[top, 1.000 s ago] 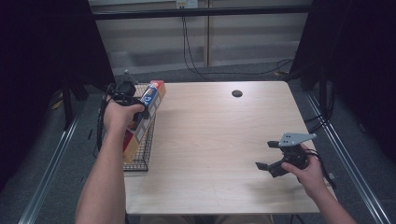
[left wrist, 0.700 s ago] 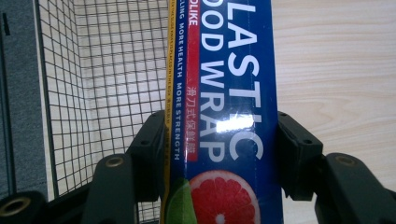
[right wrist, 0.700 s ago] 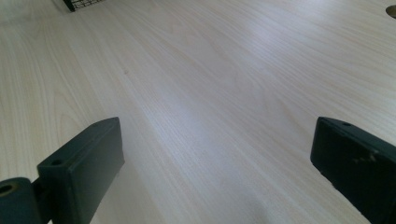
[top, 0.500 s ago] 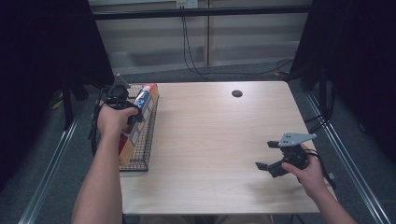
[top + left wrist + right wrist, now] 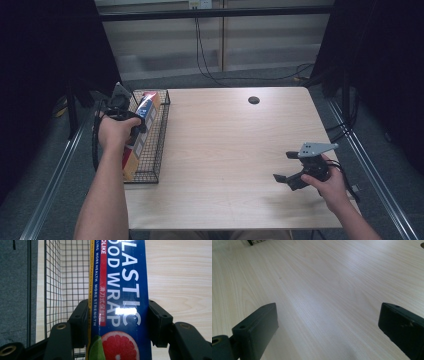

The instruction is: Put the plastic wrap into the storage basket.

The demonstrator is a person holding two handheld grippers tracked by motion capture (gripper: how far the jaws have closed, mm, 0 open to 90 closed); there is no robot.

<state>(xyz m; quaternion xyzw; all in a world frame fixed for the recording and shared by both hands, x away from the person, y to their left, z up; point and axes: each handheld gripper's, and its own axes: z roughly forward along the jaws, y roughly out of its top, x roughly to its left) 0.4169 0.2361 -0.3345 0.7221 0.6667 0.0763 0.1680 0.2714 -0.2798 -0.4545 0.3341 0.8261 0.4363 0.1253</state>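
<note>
- the left gripper [image 5: 137, 117] is clamped on a blue box [image 5: 120, 300] of plastic food wrap; in the left gripper view both jaws are pressed flat against the box's long sides.
- in the high view the box [image 5: 145, 111] is held over the far part of the wire basket [image 5: 159, 145], w/ its far end pointing toward the table's far edge.
- whether the box touches the basket or is held clear of it can't be told.
- white lettering "plastic food wrap" and a cut grapefruit pic are seen on the box's top face; a yellow strip w/ small print runs along its left edge.
- the basket mesh [image 5: 67, 282] is seen left of the box, the table [image 5: 180, 277] right of it, in the left gripper view.
- a 2nd long box [image 5: 131, 161], red and yellow, is seen lying in the basket by the left forearm.
- the basket is set at the table's left edge.
- the right gripper [image 5: 291, 169] is held over the near right part of the table [image 5: 225, 145], well apart from the basket; its jaws are spread wide w/ nothing between them.
- in the right gripper view bare wood [image 5: 324, 295] is seen between the jaws, and a basket corner [image 5: 257, 242] at the top left.
- a small dark round spot [image 5: 254, 100] is seen on the far part of the table.
</note>
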